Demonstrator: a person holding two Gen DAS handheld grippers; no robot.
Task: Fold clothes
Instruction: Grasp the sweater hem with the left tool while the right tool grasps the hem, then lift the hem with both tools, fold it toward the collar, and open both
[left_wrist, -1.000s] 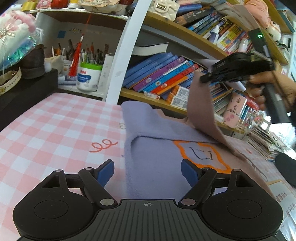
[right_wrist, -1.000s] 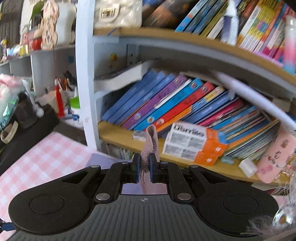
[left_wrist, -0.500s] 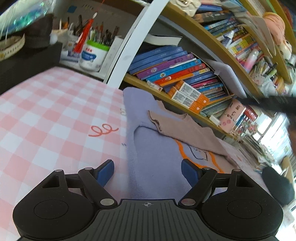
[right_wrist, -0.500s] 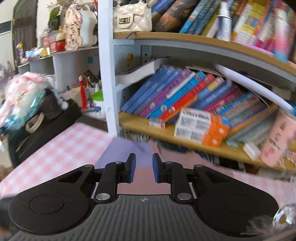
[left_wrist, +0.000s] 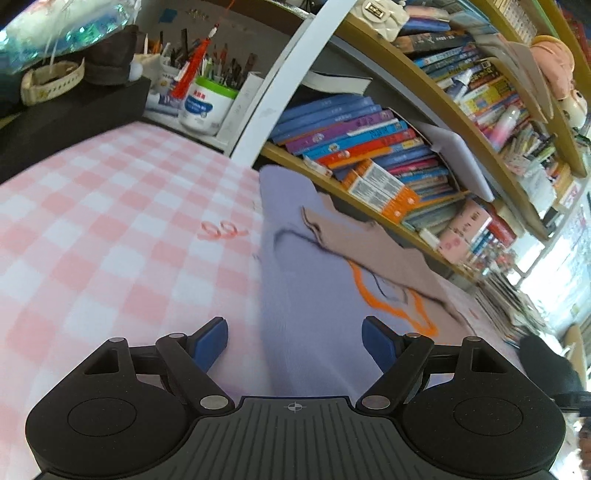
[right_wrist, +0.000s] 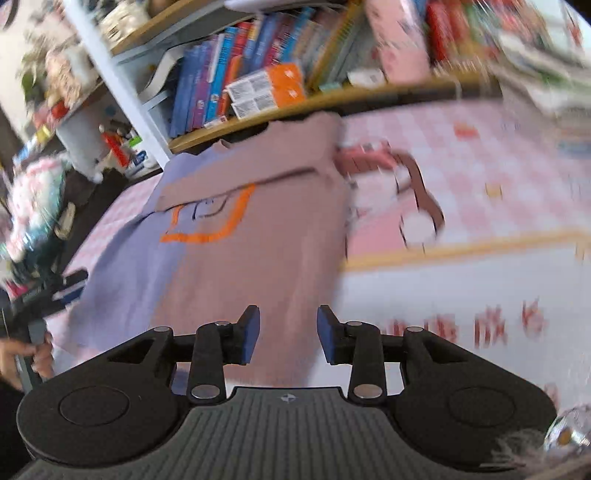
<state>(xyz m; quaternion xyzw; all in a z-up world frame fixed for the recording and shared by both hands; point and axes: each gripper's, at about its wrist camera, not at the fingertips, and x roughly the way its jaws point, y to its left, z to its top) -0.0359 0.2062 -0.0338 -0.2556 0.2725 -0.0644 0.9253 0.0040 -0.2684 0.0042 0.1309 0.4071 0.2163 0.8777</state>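
Now both tongs hang empty over one shirt on the checked cloth.

Right gripper (right_wrist: 287, 334) is opening, pads clear of fabric, above the shirt's (right_wrist: 240, 266) near hem; left gripper (left_wrist: 294, 341) stands spread wide over its lilac side edge. One garment (left_wrist: 317, 280), half lilac, half mauve, one sleeve folded across, lies along the tablecloth's (left_wrist: 110, 236) far edge by the bookshelf (left_wrist: 369, 155).
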